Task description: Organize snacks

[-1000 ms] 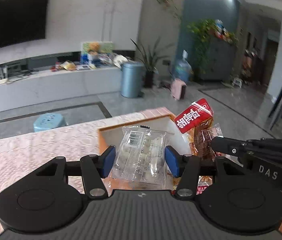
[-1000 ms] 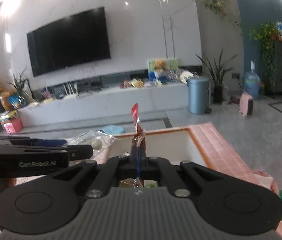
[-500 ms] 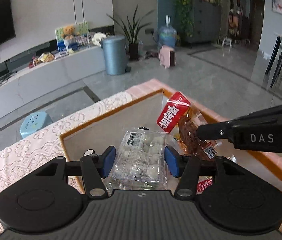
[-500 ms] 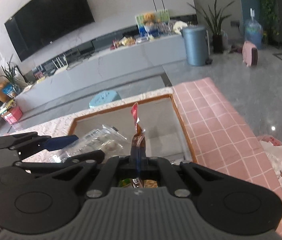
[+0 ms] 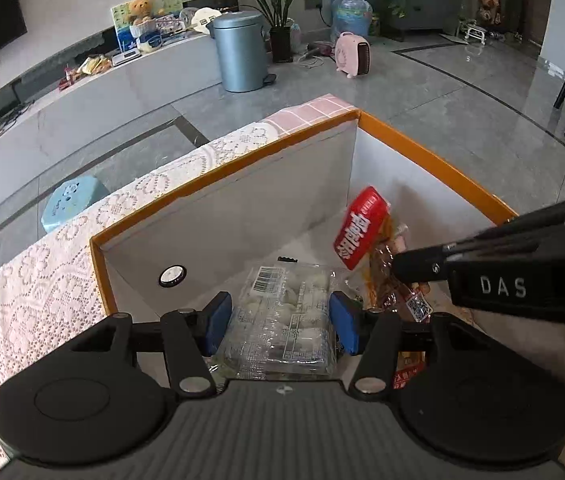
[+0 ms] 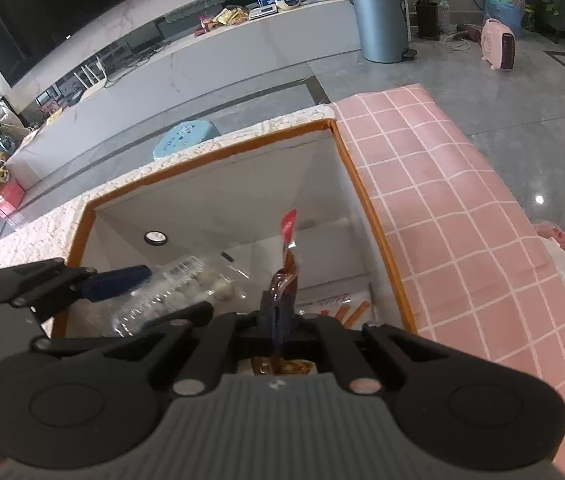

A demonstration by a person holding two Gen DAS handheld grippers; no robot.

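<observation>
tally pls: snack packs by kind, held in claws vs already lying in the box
Clear pack of white pieces, held in left claw: 1
Red-topped pack of brown snack, held in right claw: 1
Packs lying on the floor of the orange-rimmed box, partly hidden: at least 1, exact count unclear
Total: 2 held, at least 3 packs

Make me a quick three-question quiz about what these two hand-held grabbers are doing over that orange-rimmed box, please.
1. True or false: the left gripper holds a clear plastic pack of pale round snacks.
2. The right gripper grips which item? A. green bottle B. red-topped wrapper of brown snack C. nothing
3. Fill in: both packs hang over the orange-rimmed white ___.

Key: 1 true; 2 B; 3 box.
</observation>
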